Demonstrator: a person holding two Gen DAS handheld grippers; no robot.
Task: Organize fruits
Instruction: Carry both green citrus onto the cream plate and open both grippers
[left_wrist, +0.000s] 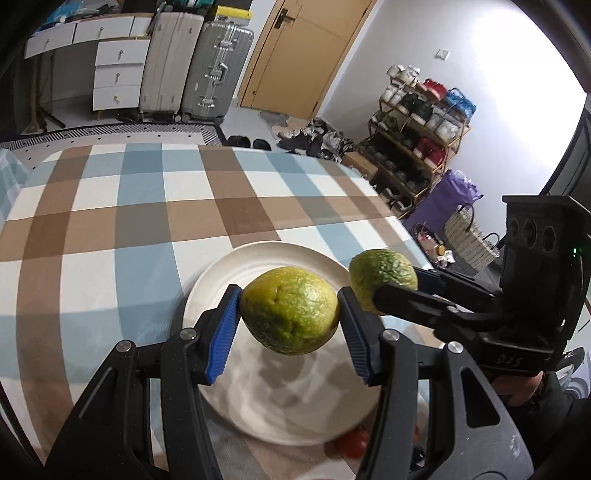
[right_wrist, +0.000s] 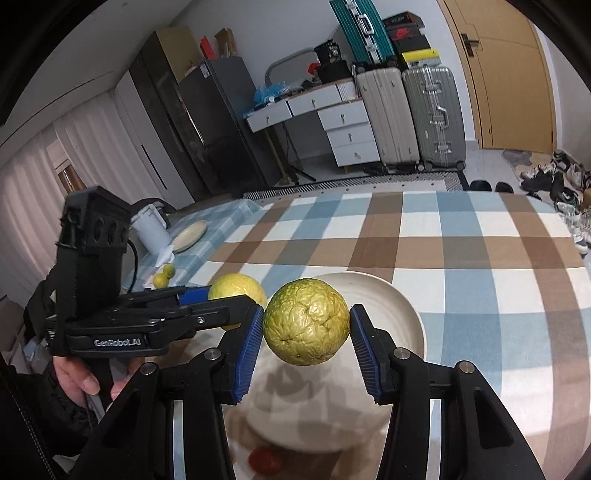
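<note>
My left gripper (left_wrist: 290, 308) is shut on a green-yellow bumpy fruit (left_wrist: 290, 310), held in the air above a white plate (left_wrist: 229, 273) on the checked tablecloth. My right gripper (right_wrist: 306, 325) is shut on a second green-yellow fruit (right_wrist: 306, 321), also hanging over the same white plate (right_wrist: 402, 314). In the left wrist view the right gripper (left_wrist: 391, 286) comes in from the right with its fruit (left_wrist: 382, 275). In the right wrist view the left gripper (right_wrist: 225, 299) enters from the left with its fruit (right_wrist: 236, 290), a hand around its handle.
A red fruit (left_wrist: 352, 443) lies on the cloth by the plate's near rim, also seen as a red fruit (right_wrist: 264, 459) in the right view. Two small limes (right_wrist: 164, 277), a beige dish (right_wrist: 190, 234) and a white jug (right_wrist: 149, 227) sit far left. The table edge (left_wrist: 402, 221) drops off at right.
</note>
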